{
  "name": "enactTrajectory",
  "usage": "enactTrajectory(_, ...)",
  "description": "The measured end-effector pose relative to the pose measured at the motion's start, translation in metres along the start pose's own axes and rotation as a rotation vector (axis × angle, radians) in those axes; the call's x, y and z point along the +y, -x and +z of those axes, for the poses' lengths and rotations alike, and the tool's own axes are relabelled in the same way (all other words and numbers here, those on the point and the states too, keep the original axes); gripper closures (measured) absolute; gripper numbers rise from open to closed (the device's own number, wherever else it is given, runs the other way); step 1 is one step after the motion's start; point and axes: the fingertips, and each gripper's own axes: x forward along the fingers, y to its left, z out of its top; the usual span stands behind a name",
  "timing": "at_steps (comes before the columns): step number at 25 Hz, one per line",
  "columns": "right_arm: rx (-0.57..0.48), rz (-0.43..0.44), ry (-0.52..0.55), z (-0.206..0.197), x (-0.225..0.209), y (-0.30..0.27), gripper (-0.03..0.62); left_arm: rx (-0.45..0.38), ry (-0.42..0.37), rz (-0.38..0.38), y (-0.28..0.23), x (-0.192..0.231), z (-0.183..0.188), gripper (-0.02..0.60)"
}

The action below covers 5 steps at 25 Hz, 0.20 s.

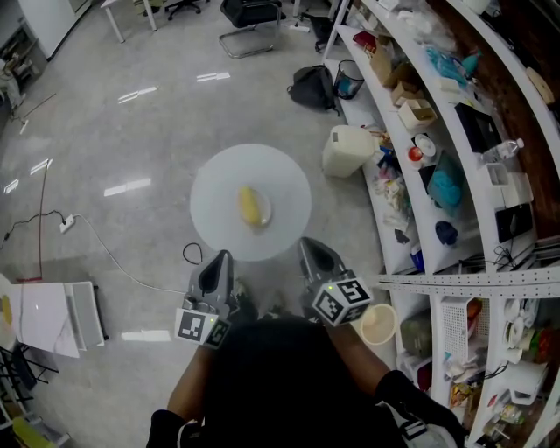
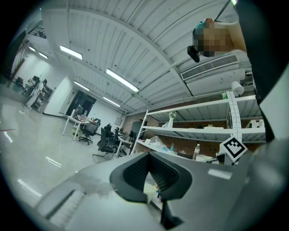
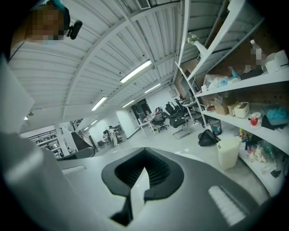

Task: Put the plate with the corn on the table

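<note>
A round white plate (image 1: 210,197) hangs above the floor in the head view, with a yellow corn cob (image 1: 252,206) lying near its middle. My left gripper (image 1: 223,256) is shut on the plate's near rim at the left. My right gripper (image 1: 308,244) is shut on the same rim at the right. In the left gripper view, a thin white sliver of the plate's edge (image 2: 149,188) shows between the dark pads (image 2: 135,173). The right gripper view shows the same white edge (image 3: 139,189) pinched in its jaws. No table top shows under the plate.
White shelves (image 1: 455,175) packed with goods run along the right. A white bin (image 1: 347,150) and a black bag (image 1: 312,87) stand on the floor beside them. A chair (image 1: 251,17) is at the far end. A white box (image 1: 52,315) and a cable (image 1: 105,254) lie at left.
</note>
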Motion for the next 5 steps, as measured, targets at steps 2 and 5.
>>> enactTrajectory(2, 0.009, -0.012, -0.008, -0.0020, -0.0016, -0.0010, 0.586, 0.005, 0.010, 0.001, -0.0008, -0.0002, 0.0001, 0.578)
enactTrajectory(5, 0.020, -0.023, -0.029, -0.0051, -0.0027, -0.0027, 0.586, -0.008, 0.013, 0.003, -0.0012, 0.0016, 0.0024, 0.578)
